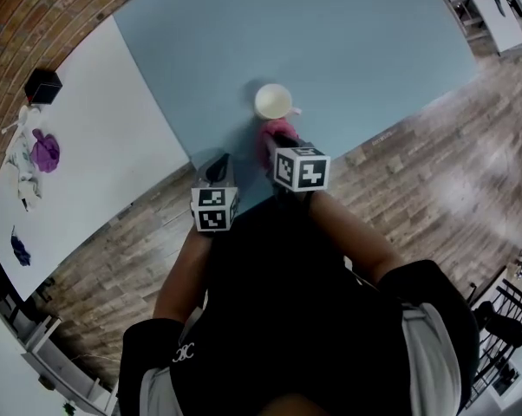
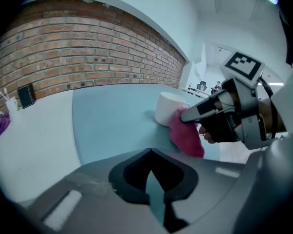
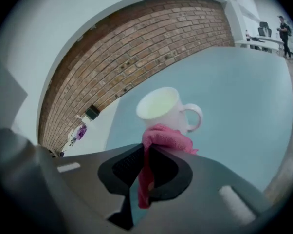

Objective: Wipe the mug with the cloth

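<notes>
A white mug [image 1: 272,102] stands upright on the light blue table [image 1: 356,50], its handle to the right. My right gripper [image 1: 277,148] is shut on a pink cloth [image 1: 277,132] just in front of the mug. In the right gripper view the cloth [image 3: 162,136] bunches over the jaws and hangs down between them, right against the near side of the mug [image 3: 162,107]; whether it touches I cannot tell. My left gripper [image 1: 218,168] is shut and empty, to the left of the mug. From the left gripper view, the mug [image 2: 169,108], cloth [image 2: 186,135] and right gripper [image 2: 186,115] lie ahead to the right.
A white table [image 1: 96,172] adjoins the blue one on the left, carrying a black box [image 1: 42,85], a purple item [image 1: 45,151] and small clutter. A brick wall [image 2: 88,52] runs behind. Wooden floor [image 1: 434,172] lies beyond the table's near edge.
</notes>
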`<state>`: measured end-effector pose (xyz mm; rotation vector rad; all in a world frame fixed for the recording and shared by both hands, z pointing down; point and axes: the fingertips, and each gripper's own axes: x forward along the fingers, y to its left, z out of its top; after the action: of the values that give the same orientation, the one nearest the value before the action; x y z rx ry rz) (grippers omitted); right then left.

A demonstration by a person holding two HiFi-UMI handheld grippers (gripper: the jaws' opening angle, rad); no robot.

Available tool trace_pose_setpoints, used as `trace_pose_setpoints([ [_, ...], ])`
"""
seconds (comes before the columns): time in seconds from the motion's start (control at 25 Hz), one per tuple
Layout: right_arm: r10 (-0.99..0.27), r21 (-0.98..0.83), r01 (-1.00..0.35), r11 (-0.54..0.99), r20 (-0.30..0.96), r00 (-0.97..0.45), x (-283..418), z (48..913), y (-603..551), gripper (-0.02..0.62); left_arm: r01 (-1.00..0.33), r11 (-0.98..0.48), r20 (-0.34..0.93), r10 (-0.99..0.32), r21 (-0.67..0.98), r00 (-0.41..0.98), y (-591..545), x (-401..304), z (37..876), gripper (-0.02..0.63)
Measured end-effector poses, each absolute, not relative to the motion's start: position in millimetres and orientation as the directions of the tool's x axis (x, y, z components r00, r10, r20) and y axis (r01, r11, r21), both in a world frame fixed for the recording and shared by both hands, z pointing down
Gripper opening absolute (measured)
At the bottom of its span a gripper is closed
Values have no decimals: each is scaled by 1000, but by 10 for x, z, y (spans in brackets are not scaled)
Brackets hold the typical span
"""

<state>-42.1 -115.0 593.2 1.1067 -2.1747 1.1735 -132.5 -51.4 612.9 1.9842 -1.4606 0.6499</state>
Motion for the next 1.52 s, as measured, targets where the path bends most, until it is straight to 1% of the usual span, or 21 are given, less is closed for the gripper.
trace_pose_setpoints([
  [0.08,-457,-487,-777,399,629,-629,-618,5733,-1136,44,-962,-219,693,-668,165,271,-462,-1389,6149,2],
  [0.16,-469,-486,-758,435,597,-651,-756,5645,-1138,44,-965,-209,698,-667,161,261,-429,-1449,6170,2],
  [0.24,-460,-505,-764,401,610,-645,-811,5765,-1148,44,-968,-199,701,-669,150,246,-426,-1498,6192,2],
  [0.32,-437,-536,-783,315,651,-621,-796,5969,-1140,44,-972,-189,698,-677,142,234,-434,-1524,6188,2],
  [0.4,-444,-544,-793,274,660,-606,-778,5995,-1160,44,-972,-183,685,-691,145,233,-444,-1520,6142,2],
  [0.48,-493,-554,-775,305,604,-626,-831,5792,-1245,43,-971,-185,683,-690,150,237,-436,-1516,6121,2],
  [0.56,-541,-602,-731,321,516,-663,-934,5568,-1360,43,-971,-188,688,-686,146,237,-435,-1543,6130,2],
  [0.64,-566,-653,-703,282,478,-672,-998,5530,-1440,43,-972,-190,689,-686,139,233,-423,-1577,6129,2],
  [0.8,-558,-661,-739,133,566,-607,-968,5890,-1455,44,-972,-196,688,-689,129,230,-365,-1634,6102,2],
  [0.88,-558,-660,-746,87,588,-585,-961,5992,-1459,43,-974,-192,687,-691,124,224,-347,-1674,6087,2],
  [1.12,-624,-700,-707,100,509,-593,-1030,5802,-1581,44,-976,-189,693,-690,103,207,-284,-1701,6067,2],
  [1.28,-644,-725,-689,29,513,-567,-966,5853,-1559,44,-976,-193,704,-678,106,211,-203,-1727,6089,2],
  [1.52,-622,-741,-672,14,520,-586,-837,5854,-1358,44,-968,-230,705,-669,102,234,-269,-1677,6115,2],
])
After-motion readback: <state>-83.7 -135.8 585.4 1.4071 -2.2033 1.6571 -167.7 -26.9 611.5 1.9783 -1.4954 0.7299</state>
